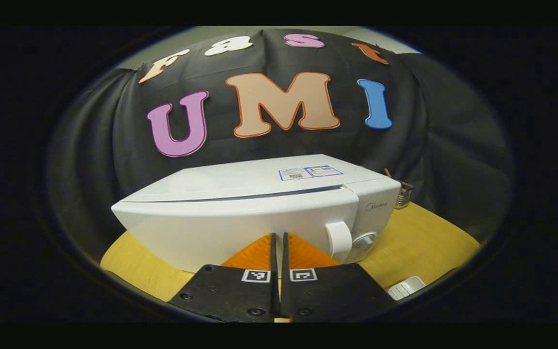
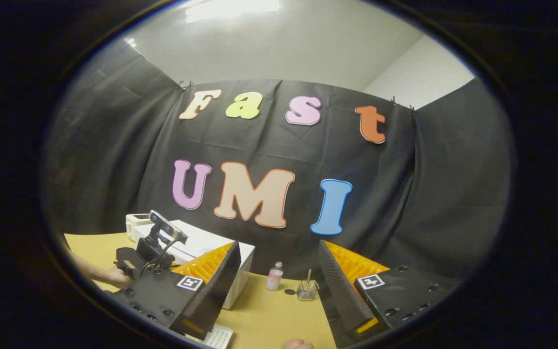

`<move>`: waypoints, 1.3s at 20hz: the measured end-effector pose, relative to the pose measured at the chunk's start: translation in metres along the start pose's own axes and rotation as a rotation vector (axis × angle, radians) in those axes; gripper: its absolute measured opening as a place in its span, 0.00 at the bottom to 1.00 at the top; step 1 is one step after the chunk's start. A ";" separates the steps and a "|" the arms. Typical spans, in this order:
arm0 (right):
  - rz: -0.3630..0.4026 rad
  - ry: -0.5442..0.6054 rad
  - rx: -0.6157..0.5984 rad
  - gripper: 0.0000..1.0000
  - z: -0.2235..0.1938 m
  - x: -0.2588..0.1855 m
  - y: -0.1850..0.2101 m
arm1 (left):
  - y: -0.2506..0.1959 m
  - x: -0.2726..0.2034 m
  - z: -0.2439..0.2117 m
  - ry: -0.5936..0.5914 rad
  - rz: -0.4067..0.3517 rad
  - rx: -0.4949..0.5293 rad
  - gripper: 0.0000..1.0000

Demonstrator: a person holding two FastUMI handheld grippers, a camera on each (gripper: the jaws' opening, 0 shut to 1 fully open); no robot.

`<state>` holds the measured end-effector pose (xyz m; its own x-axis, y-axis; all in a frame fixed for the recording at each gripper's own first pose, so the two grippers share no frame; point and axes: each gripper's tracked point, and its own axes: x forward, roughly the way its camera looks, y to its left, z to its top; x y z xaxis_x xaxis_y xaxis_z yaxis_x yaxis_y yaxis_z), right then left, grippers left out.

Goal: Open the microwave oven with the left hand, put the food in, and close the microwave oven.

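Clearly the left gripper (image 1: 279, 242), fingers pressed together on nothing, faced the closed microwave (image 1: 259, 208) on the table (image 1: 424, 237), aimed just beside its handle (image 1: 339, 240), while the right gripper (image 2: 279, 286) waited spread, empty.

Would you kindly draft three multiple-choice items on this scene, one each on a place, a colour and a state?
1. The white microwave oven stands on:
A. a floor
B. a yellow wooden table
C. a shelf

2. The microwave's curved door handle is:
A. white
B. red
C. black

3. The microwave door is:
A. wide open
B. removed
C. closed

Answers:
1 B, yellow tabletop shows around its base.
2 A, it matches the white casing.
3 C, the front sits flush in the left gripper view, with the left gripper shut before it and the right gripper open over the small bottle and glass.
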<state>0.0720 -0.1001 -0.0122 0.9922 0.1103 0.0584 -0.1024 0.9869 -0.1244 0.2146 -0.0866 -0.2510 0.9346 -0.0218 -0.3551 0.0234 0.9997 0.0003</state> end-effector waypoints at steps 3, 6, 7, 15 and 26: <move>0.004 0.008 0.011 0.97 -0.004 0.006 0.002 | 0.000 0.005 0.004 -0.005 0.014 -0.016 0.00; 0.010 0.016 0.020 0.97 -0.007 0.010 0.005 | -0.012 0.012 0.004 0.023 -0.023 -0.034 0.00; 0.013 0.015 0.019 0.97 -0.007 0.010 0.006 | -0.021 0.016 0.005 0.010 -0.056 -0.049 0.01; -0.019 0.025 0.016 0.97 -0.007 0.006 0.006 | -0.025 0.002 0.019 -0.029 -0.086 0.020 0.01; 0.001 0.011 0.064 0.99 0.003 0.011 0.047 | 0.007 -0.139 0.060 -0.088 -0.115 -0.043 0.00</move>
<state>0.0776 -0.0524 -0.0140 0.9928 0.1104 0.0474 -0.1074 0.9924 -0.0608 0.1065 -0.0767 -0.1454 0.9541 -0.1351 -0.2672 0.1188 0.9900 -0.0760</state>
